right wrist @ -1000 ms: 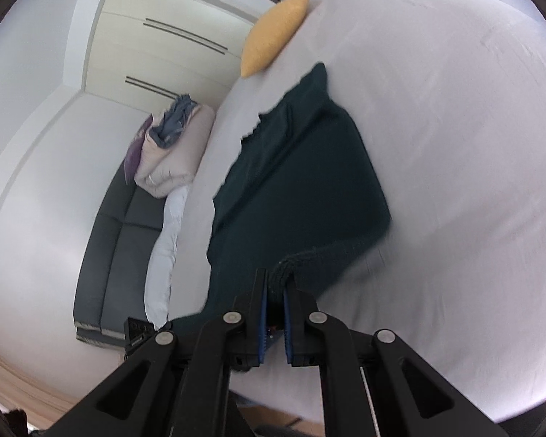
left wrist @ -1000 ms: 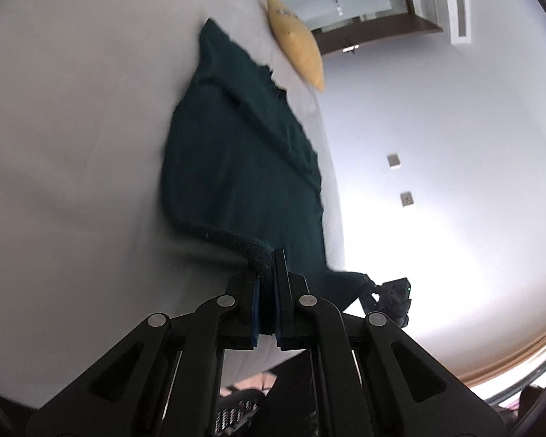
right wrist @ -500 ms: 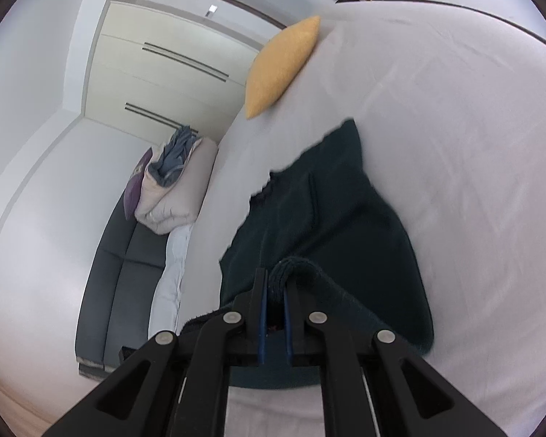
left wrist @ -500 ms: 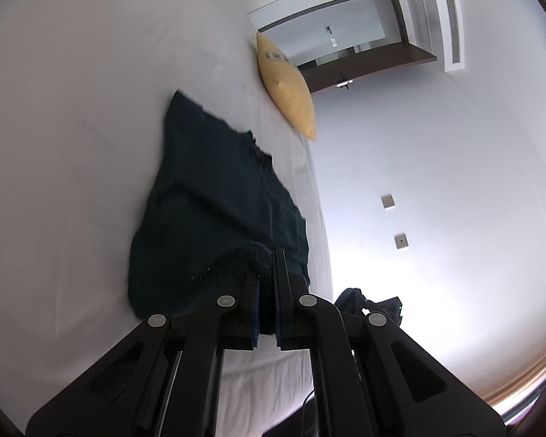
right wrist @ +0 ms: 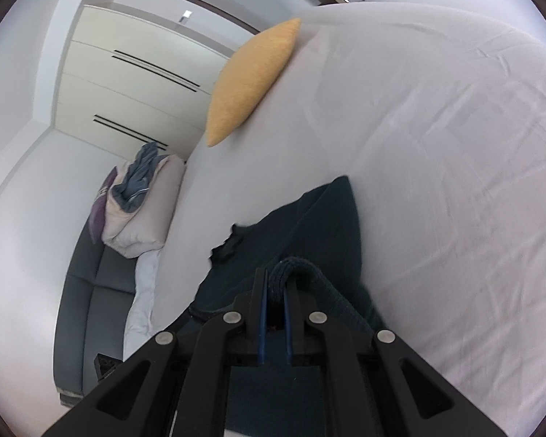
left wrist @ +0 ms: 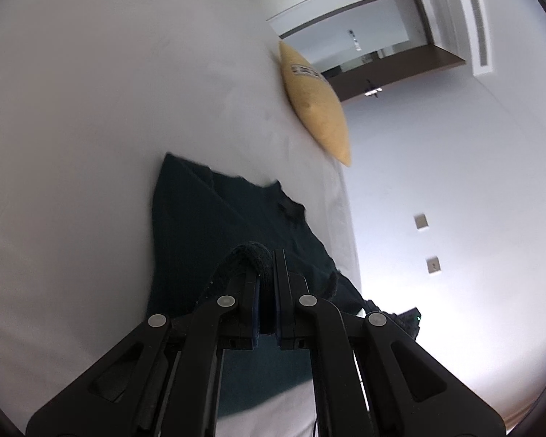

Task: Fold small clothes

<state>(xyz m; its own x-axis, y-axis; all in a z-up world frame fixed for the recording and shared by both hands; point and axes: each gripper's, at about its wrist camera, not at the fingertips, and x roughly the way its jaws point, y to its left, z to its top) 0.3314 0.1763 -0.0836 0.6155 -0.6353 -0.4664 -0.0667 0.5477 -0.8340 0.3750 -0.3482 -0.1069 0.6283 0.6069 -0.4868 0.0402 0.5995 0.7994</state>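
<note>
One white bed (left wrist: 91, 116) fills most of both wrist views, its sheet lightly creased toward 3 o'clock in the right wrist view (right wrist: 473, 182). A dark sofa (right wrist: 87, 302) is seen beyond the bed's edge at 8 o'clock of the right wrist view, with a heap of pale bedding (right wrist: 142, 211) piled on its far end and a white wardrobe (right wrist: 127, 83) behind it at 10 o'clock. A dark green garment (left wrist: 214, 225) is spread on the sheet just ahead of both grippers, at the centre of the left wrist view and at 6 o'clock from centre in the right wrist view (right wrist: 309, 225); its near hem is lifted off the bed and doubled back over the flat part. A yellow cushion (left wrist: 315, 103) is propped at the bed's far edge, at 1 o'clock of the left wrist view and at 11 o'clock of the right one (right wrist: 251, 80), well apart from the garment. The left gripper (left wrist: 267, 273) is clamped on a bunched ribbed edge of the garment. The right gripper (right wrist: 275, 284) is likewise pinched on a rolled edge of the same garment. Two small wall plates (left wrist: 427, 242) are seen at 3 o'clock of the left wrist view.
</note>
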